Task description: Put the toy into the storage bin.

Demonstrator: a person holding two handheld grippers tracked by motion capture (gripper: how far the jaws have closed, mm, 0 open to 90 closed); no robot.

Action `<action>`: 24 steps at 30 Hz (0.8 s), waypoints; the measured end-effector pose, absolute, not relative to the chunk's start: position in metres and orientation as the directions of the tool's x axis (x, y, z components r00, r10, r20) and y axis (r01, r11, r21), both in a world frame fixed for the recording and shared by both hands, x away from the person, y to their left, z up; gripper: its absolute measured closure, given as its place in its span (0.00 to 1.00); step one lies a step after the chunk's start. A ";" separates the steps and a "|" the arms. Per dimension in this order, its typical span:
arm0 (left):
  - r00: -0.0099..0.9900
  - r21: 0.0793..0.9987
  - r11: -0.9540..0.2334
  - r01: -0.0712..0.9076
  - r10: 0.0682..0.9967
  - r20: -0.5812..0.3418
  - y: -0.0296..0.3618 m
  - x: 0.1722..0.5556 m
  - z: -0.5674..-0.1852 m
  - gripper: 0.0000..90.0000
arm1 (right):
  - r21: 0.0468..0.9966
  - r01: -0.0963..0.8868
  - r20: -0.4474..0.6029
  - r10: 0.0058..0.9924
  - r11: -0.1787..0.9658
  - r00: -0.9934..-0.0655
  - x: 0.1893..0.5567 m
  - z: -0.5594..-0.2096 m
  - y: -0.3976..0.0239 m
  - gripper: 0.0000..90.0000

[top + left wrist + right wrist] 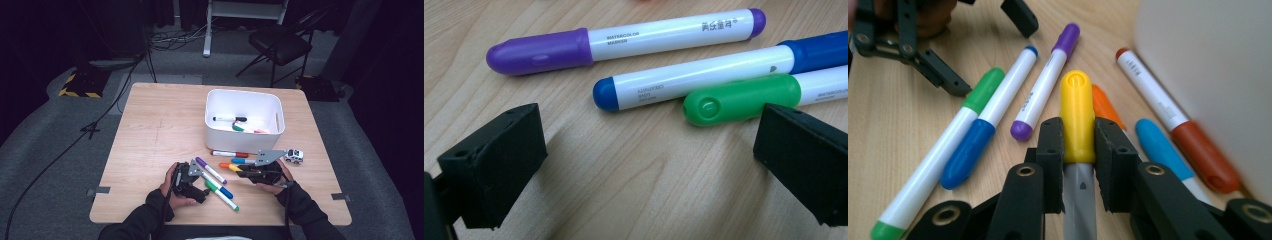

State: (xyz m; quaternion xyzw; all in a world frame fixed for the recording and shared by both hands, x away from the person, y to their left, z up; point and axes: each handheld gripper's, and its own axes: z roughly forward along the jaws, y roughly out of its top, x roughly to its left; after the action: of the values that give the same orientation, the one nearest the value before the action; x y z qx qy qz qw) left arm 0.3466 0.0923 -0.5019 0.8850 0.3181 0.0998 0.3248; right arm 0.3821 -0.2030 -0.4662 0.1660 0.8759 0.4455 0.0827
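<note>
The right gripper [1079, 145] has its jaws clamped on a yellow-capped grey-barrelled marker [1077, 115], long axis pointing straight ahead; the left gripper [649, 155] gapes over the desk [634, 190].

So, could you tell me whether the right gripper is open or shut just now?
Shut. In the right gripper view, the right gripper has both black pads pressed against the yellow marker, just below its cap.

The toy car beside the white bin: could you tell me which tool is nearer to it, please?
Right. The right tool, shut on the yellow marker, sits just left of and below the toy car; the left tool is farther away, beyond the loose markers.
</note>
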 end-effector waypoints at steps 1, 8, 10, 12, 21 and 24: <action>0.778 0.638 -0.587 0.498 0.628 -0.030 0.092 0.347 -0.502 0.01 | 0.813 0.216 0.003 0.368 0.540 -0.930 0.381 -0.462 -0.206 0.83; 0.777 0.639 -0.586 0.498 0.628 -0.030 0.092 0.347 -0.502 0.01 | 0.857 0.181 -0.029 0.396 0.483 -0.918 0.375 -0.435 -0.230 0.83; 0.777 0.639 -0.586 0.499 0.628 -0.030 0.092 0.347 -0.502 0.01 | 0.866 0.175 -0.038 0.411 0.468 -0.911 0.373 -0.425 -0.239 0.83; 0.777 0.639 -0.586 0.498 0.628 -0.030 0.092 0.347 -0.502 0.01 | 0.876 0.159 -0.053 0.418 0.455 -0.907 0.373 -0.413 -0.248 0.83; 0.778 0.639 -0.586 0.498 0.628 -0.030 0.092 0.347 -0.502 0.01 | 0.895 0.105 -0.124 0.468 0.434 -0.875 0.385 -0.353 -0.272 0.83; 0.777 0.639 -0.586 0.498 0.628 -0.030 0.092 0.347 -0.502 0.01 | 0.901 0.102 -0.126 0.481 0.421 -0.867 0.392 -0.335 -0.275 0.83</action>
State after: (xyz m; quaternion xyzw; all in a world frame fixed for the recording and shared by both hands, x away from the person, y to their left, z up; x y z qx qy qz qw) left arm 0.3467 0.0922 -0.5020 0.8848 0.3183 0.1001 0.3252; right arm 0.3923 -0.2750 -0.3350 0.1776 0.8221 0.5078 0.1866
